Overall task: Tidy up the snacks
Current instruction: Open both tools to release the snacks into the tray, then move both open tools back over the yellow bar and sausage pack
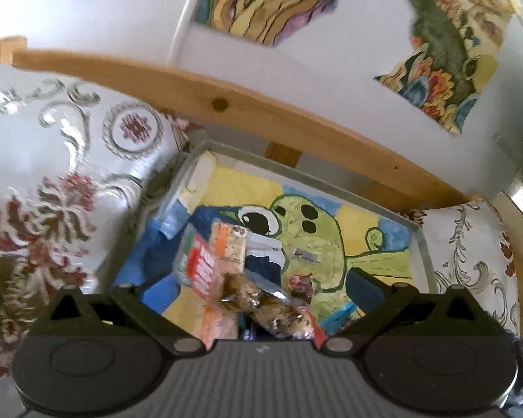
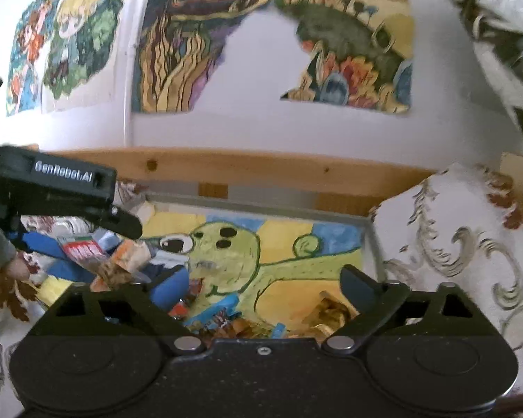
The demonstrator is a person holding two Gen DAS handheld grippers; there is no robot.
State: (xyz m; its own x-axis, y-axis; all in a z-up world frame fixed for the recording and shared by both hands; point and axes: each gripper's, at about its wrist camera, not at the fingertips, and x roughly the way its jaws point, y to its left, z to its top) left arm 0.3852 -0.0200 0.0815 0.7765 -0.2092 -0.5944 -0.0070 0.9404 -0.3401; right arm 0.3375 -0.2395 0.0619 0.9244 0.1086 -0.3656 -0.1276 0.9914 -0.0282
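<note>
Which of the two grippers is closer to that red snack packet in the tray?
Left. The left gripper hangs right over the red snack packet, fingers open. The right gripper is farther along the tray, beside gold wrappers.

Both my cameras sit just behind their tongs, angled downward from close above a shallow tray (image 1: pixel 422 244) lined with a green cartoon drawing (image 2: pixel 240 254). The left view tilts steeply over the tray's snack packets (image 1: pixel 226 271) — the right view looks flatter, toward the wooden rail (image 2: pixel 261 167) and painted wall. Both share the tray, rail and wall — the right also catches the left tongs (image 2: pixel 87 205).
</note>
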